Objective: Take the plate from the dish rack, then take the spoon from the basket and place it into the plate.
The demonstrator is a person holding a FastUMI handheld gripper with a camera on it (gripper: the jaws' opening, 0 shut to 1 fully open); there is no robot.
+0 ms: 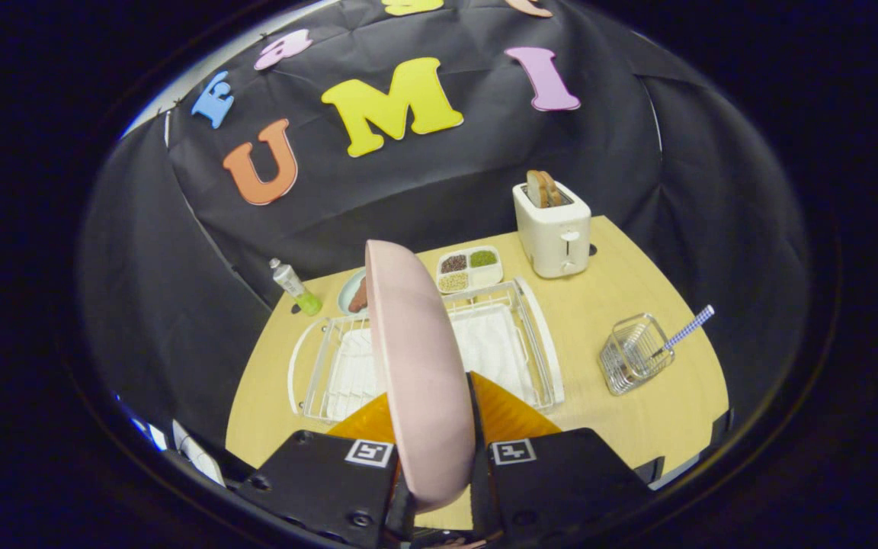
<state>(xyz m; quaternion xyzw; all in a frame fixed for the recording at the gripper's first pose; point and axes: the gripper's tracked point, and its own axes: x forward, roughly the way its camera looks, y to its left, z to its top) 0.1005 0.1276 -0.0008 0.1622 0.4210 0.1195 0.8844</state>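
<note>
With the gripper [439, 457] clamped on the plate [416, 366], held on edge between its fingers above the rack [538, 343], the spoon [684, 329] waits in the basket [633, 354] beyond, unfetched.

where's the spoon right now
In the gripper view the spoon stands in the wire basket on the table, right of the dish rack and in front of the toaster.

A mock kitchen staged in a black-cloth booth: a pale wooden table [622, 305] carries a white two-slot toaster [553, 229], a white wire dish rack [542, 351] and a wire cutlery basket [633, 354].
</note>
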